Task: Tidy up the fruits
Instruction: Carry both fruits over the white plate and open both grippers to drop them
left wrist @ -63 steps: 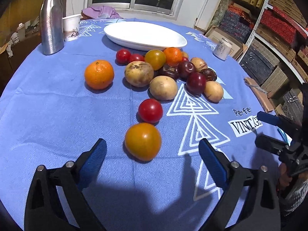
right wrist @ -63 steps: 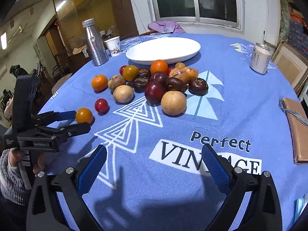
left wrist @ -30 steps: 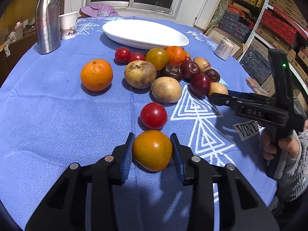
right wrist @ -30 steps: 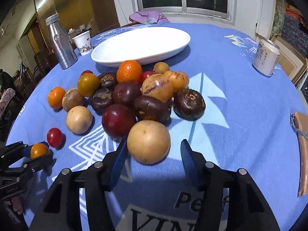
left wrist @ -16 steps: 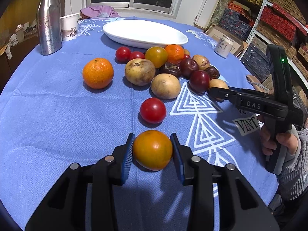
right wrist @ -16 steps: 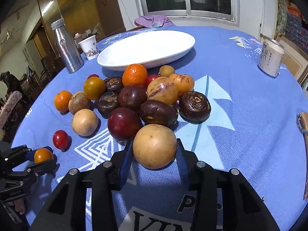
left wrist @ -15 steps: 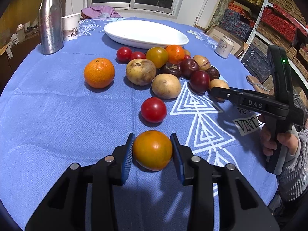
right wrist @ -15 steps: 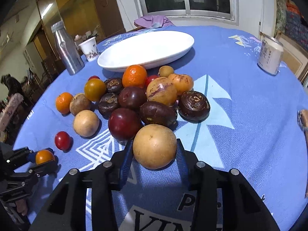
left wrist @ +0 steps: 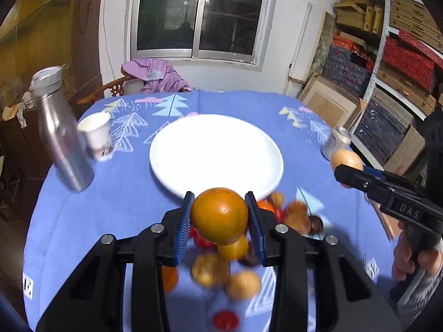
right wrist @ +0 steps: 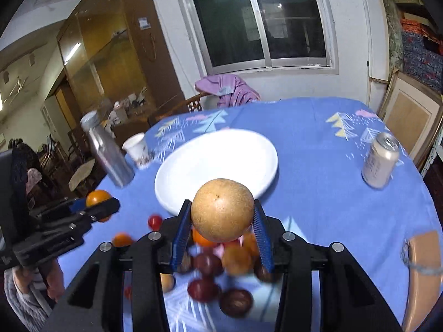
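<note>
My left gripper [left wrist: 219,197] is shut on an orange-yellow round fruit [left wrist: 220,217], held in the air just short of the white plate [left wrist: 193,149]. My right gripper [right wrist: 223,203] is shut on a tan round fruit [right wrist: 222,211], also lifted, near the plate's [right wrist: 193,166] front rim. In each wrist view the other gripper shows at the side, a hand on its handle: the right gripper [left wrist: 344,173] and the left gripper [right wrist: 103,207]. The remaining fruit pile [left wrist: 221,274] [right wrist: 216,274] lies blurred on the blue cloth below the fingers.
A steel bottle [left wrist: 61,138] and a paper cup [left wrist: 95,135] stand left of the plate. A drink can [right wrist: 380,160] stands to its right, and a brown pouch [right wrist: 423,251] lies at the cloth's right edge. A chair with purple cloth [left wrist: 155,74] is behind the table.
The right jaws closed on the tan fruit. Both grippers then lifted their fruits off the table and moved toward the plate; the pile now lies below them.
</note>
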`<state>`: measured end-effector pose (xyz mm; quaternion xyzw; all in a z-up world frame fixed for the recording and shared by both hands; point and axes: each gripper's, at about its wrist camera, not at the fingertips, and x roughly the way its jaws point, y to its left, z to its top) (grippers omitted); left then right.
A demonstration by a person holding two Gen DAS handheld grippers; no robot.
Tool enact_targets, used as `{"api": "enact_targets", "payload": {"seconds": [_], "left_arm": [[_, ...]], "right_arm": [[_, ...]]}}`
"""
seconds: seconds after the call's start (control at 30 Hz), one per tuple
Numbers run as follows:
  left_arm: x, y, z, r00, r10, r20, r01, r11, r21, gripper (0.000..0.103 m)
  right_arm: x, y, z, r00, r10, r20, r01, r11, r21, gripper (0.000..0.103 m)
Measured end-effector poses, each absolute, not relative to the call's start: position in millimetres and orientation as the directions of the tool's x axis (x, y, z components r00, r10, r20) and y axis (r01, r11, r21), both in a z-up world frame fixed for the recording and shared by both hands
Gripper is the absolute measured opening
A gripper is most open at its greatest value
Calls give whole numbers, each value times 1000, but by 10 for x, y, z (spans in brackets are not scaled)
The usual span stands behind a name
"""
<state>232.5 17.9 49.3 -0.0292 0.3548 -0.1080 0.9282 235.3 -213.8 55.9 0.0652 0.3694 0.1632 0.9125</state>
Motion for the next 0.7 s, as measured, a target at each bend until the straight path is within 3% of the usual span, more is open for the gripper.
{"api": "enact_targets", "payload": {"seconds": [0.23,0.47,0.57,0.67,0.7], "left_arm": [[3281,217,-28,641,-196,-742,103,980,-170,37],[3453,254,-337,596,-202,-777,105,979,-174,37],[3469,287,-393,583,-209,-786,93,977,-191,38],[3408,339,-318,609,-216,-764,85,974,-208,59],[3373,354,-263,624,-203,-755,78,977,-199,74]], "right_arm": [[3316,-1814,-16,571,347,-744,-210,938,277,44],[3480,-1600,-331,529,310,-790,-241,948,210,46],[3455,-1592,-297,543,302,-784,-249,949,193,52],[3392,-1631,-174,553,311,-773,-259,946,196,65],[3376,-1658,-121,556,325,-765,-262,942,210,69]]}}
